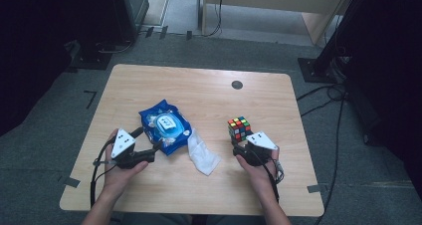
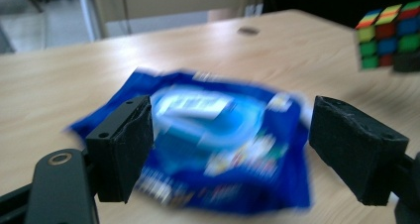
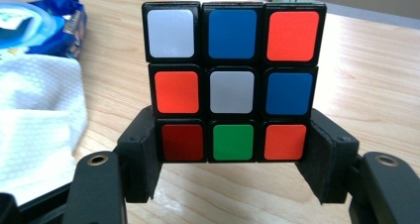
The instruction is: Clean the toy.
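Note:
A scrambled puzzle cube (image 1: 239, 128) is at the right of the wooden table (image 1: 199, 90). My right gripper (image 1: 240, 144) is shut on it, and in the right gripper view both pads press the sides of the bottom row of the cube (image 3: 233, 75), with my right gripper (image 3: 233, 152) around it. A blue pack of wet wipes (image 1: 165, 126) lies left of centre. My left gripper (image 1: 156, 146) stands open at its near edge. In the left gripper view the pack (image 2: 213, 144) is blurred between the wide-apart jaws of the left gripper (image 2: 225, 152), untouched by either pad.
A crumpled white wipe (image 1: 203, 155) lies between the pack and the cube, and the wipe (image 3: 34, 125) lies close to the right gripper's left side. A round cable hole (image 1: 237, 84) sits at the back of the table. Cables and stand feet lie on the floor.

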Motion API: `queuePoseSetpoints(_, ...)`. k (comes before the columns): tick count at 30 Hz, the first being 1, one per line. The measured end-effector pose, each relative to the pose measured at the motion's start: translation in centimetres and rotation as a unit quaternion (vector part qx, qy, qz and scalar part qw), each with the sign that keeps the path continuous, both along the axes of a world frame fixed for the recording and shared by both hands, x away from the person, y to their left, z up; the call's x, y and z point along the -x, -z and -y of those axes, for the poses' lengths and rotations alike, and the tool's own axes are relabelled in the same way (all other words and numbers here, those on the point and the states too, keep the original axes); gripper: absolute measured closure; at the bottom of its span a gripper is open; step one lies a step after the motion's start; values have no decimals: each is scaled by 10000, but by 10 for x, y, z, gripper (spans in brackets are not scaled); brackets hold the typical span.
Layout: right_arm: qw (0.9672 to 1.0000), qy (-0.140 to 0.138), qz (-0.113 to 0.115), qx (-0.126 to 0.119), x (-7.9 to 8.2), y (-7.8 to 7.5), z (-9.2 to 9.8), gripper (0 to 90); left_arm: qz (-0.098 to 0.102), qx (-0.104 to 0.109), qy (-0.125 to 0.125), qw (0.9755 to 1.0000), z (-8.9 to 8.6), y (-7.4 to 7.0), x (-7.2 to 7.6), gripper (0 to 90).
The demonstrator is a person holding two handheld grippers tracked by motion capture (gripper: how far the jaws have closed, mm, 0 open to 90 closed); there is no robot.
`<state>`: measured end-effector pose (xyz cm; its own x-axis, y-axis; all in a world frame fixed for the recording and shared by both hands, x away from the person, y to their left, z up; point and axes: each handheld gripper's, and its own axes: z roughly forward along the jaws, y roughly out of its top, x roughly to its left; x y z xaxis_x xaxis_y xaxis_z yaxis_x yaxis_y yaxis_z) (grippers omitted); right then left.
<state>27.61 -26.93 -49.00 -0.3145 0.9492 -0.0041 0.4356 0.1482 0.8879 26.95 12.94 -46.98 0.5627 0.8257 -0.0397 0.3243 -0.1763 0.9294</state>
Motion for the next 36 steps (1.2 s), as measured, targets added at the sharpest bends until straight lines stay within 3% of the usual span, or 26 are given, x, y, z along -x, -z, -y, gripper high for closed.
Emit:
queuePoseSetpoints(3,10000,72,-47,-1,-1,2,3,351,-107,-78,-169,9998,-14,9,3,175)
queuePoseSetpoints(4,10000,85,-43,3,-2,2,4,351,-197,-123,-343,9991,-27,15,3,175)
queuePoseSetpoints(5,10000,85,-43,3,-2,2,4,351,-197,-123,-343,9991,-27,15,3,175)
queuePoseSetpoints(6,9999,116,-82,-16,-3,2,4,351,-286,-159,-535,9980,-39,20,2,175)
queuePoseSetpoints(8,9998,134,-120,-12,-3,2,5,351,-363,-160,-623,9973,-43,23,1,175)
queuePoseSetpoints(9,9998,144,-155,-14,-3,2,5,351,-502,-258,-782,9953,-50,29,-2,174)
queuePoseSetpoints(11,9997,152,-180,-21,-4,3,5,351,-549,-324,-837,9944,-53,33,-4,171)
queuePoseSetpoints(13,9996,164,-233,12,-5,5,5,350,-867,-452,-907,9911,-56,43,-10,165)
queuePoseSetpoints(28,9977,434,-489,-186,-12,11,12,350,-1044,-822,-1016,9859,-53,44,-12,163)
queuePoseSetpoints(36,9972,509,-539,-136,-14,14,10,350,-1112,-991,-1035,9834,-54,44,-14,163)
